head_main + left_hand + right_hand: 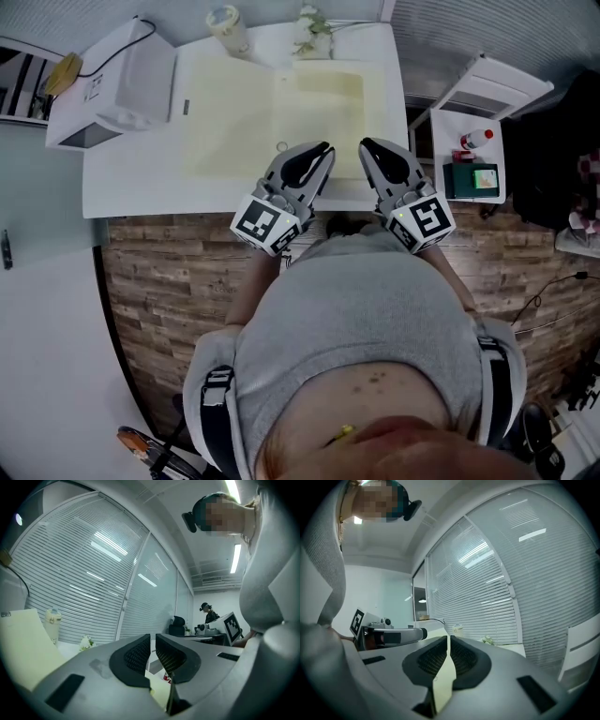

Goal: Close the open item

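A pale yellow folder (234, 112) lies open on the white table (122, 183). Both grippers meet at its near right corner. My left gripper (325, 147) is at the near edge of the folder's right leaf. In the left gripper view its jaws (153, 637) stand almost together, and a strip of the yellow leaf (159, 691) runs down from between them. My right gripper (365, 143) is at that leaf's right edge. In the right gripper view it (448, 638) is shut on the yellow leaf (443, 681), seen edge-on between the pads.
A white machine (112, 84) stands at the table's far left. A bottle (228, 28) and flowers (314, 33) stand at the far edge. To the right is a white side shelf (441, 127) with a red-capped bottle (476, 139) and a green box (473, 178).
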